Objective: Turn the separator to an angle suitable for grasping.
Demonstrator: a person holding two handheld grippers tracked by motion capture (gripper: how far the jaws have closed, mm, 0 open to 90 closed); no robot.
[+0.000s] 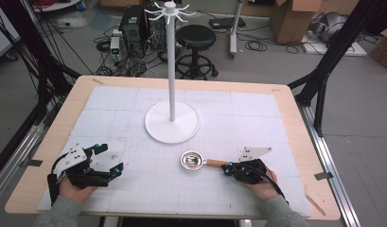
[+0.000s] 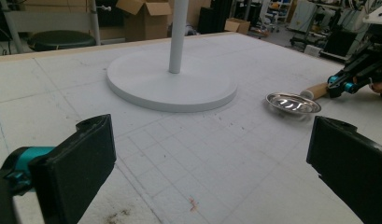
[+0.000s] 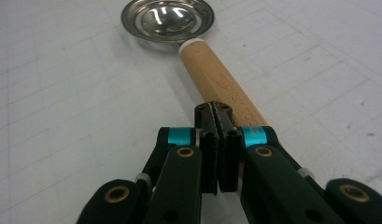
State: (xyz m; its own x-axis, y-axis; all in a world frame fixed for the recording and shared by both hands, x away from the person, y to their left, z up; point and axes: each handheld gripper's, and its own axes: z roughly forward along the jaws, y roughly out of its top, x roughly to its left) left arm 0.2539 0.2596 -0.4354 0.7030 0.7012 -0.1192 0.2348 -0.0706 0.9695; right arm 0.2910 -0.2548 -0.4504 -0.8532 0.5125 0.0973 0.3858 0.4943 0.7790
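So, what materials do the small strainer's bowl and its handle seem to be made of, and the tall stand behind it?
The strainer's bowl looks like polished metal, probably steel: it is silvery with bright mirror reflections. Its handle seems to be unvarnished light wood, tan and matte, with faint letters along it. The stand is smooth matte white, likely painted metal or plastic; the look leaves that open.

High view fixed above the near table edge, looking forward and down, white stand (image 1: 171, 120) at 12 o'clock, left gripper view low over the mat, facing that stand (image 2: 171, 81) and ladle (image 2: 293, 102), right gripper view close on the ladle (image 3: 188, 32).
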